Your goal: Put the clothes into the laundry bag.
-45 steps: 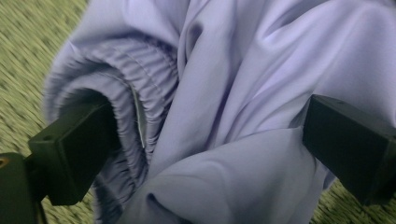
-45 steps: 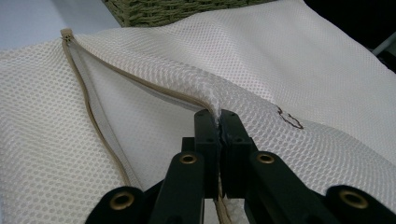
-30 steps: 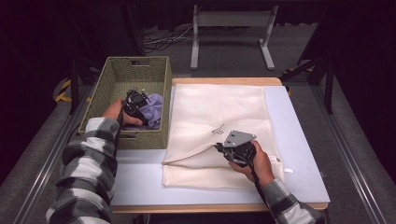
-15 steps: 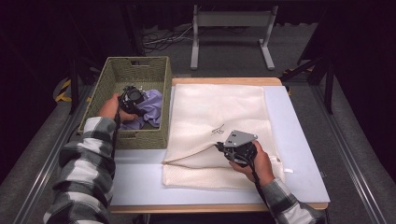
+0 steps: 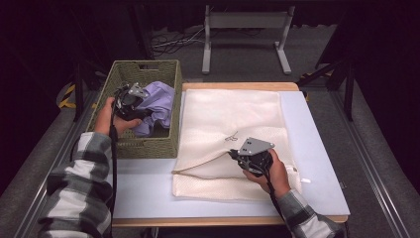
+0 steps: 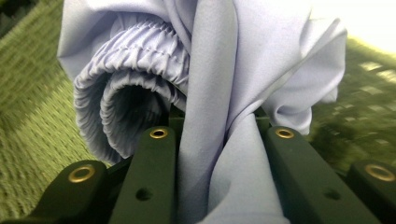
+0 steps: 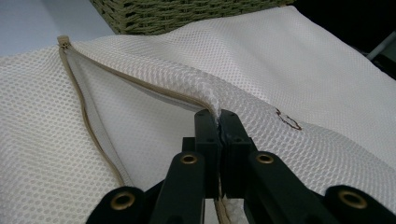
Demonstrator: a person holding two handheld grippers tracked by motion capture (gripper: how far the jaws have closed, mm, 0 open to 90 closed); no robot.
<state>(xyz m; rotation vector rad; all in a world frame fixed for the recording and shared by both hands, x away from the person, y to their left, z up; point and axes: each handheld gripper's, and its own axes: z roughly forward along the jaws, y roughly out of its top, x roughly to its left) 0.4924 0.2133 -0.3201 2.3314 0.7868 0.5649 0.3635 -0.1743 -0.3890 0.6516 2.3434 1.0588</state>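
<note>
The left gripper, jaws just closed onto the lilac garment, lifts it over the wicker basket at upper left, while the right gripper at lower centre pinches the mesh laundry bag by its opening's upper edge. Loading step, I'd say: next, carry the garment across into that held-up mouth.

The left gripper fingertips are buried in the lilac garment, whose top is cut off in the left gripper view. The wicker basket is blurred there. The basket floor is hidden in the high view.
</note>
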